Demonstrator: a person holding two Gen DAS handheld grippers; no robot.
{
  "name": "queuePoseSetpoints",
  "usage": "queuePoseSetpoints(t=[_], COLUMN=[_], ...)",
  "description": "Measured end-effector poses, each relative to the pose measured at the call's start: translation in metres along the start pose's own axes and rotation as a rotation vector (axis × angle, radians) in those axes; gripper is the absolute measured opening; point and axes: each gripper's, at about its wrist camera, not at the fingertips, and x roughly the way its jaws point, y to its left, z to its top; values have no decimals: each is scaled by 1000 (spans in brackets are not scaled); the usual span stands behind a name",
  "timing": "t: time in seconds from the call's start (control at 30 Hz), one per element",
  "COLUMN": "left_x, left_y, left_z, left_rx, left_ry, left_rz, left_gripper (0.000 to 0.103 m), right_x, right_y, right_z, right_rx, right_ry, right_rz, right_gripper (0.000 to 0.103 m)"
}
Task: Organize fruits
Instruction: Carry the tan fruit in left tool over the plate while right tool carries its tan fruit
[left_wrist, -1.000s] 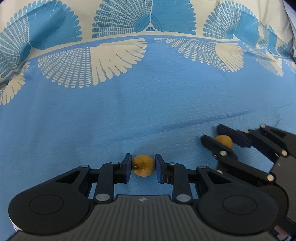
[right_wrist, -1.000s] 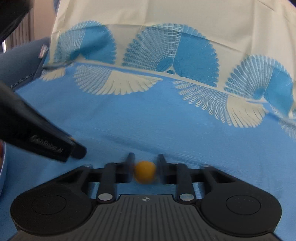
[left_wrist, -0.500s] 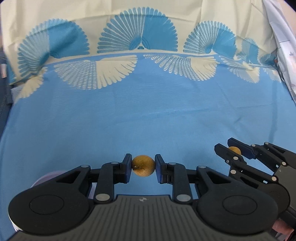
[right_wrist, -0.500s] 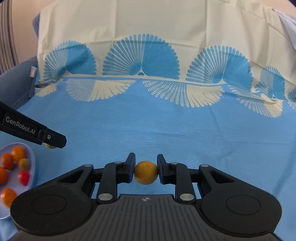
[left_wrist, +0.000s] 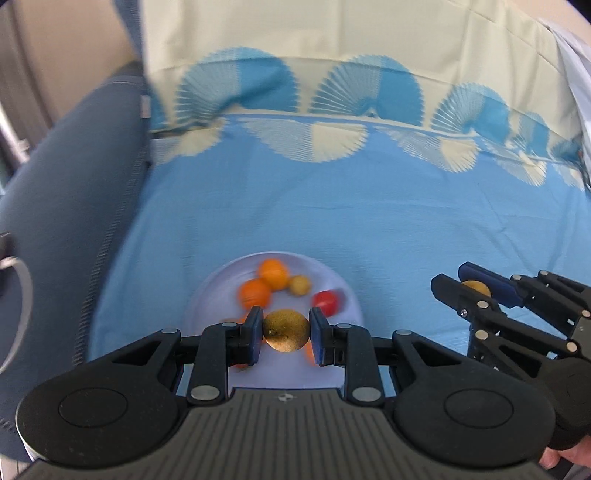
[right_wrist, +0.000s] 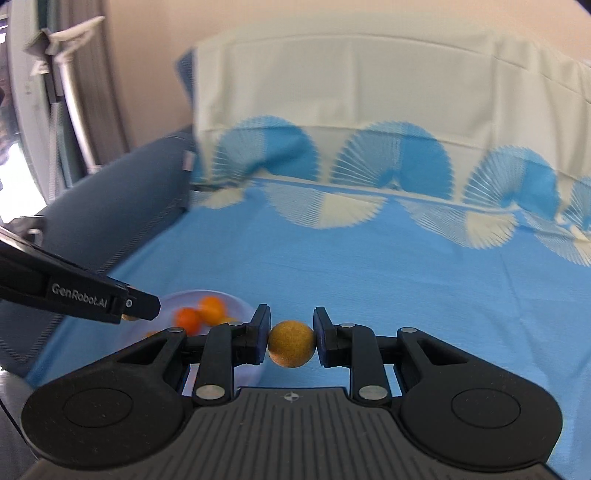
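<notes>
My left gripper (left_wrist: 285, 329) is shut on a small yellow-brown fruit (left_wrist: 286, 331), held in the air above a pale plate (left_wrist: 207, 295). The plate carries two orange fruits (left_wrist: 263, 285), a yellow one (left_wrist: 299, 285) and a red one (left_wrist: 326, 301). My right gripper (right_wrist: 291, 343) is shut on a second yellow-brown round fruit (right_wrist: 291, 344), above the blue cloth to the right of the plate (right_wrist: 177, 297). In the left wrist view the right gripper (left_wrist: 471, 290) shows at the right with its fruit (left_wrist: 476, 288). The left gripper's finger (right_wrist: 110, 301) crosses the right wrist view.
A blue cloth (left_wrist: 369, 229) with cream and blue fan patterns covers the surface and rises at the back. A dark blue padded armrest (left_wrist: 74, 177) runs along the left side next to the plate. A person's fingertip (left_wrist: 569, 458) shows at the lower right.
Both grippers rose from the cloth and swung left, each keeping its fruit. The plate of fruits came into view and now lies under the left gripper; the armrest appeared at left.
</notes>
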Motion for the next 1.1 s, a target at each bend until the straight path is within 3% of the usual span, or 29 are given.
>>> queuePoseSetpoints(t=[0.2,0.43,1.1], left_x=[-30,-31,35], left_y=[38,54,60], left_z=[-18,-24,-20], left_rx=[-63,-91,-107], left_ry=[-37,-35,66], left_rz=[18,16,-17], left_gripper=[29,29,29], right_x=[-12,-10,45], right_y=[48,78,79], right_z=[8,10,7], right_rx=[-60,-94,-72], right_ry=[-17,-3,87], right_rz=[55,76,64], right_gripper=[27,27,27])
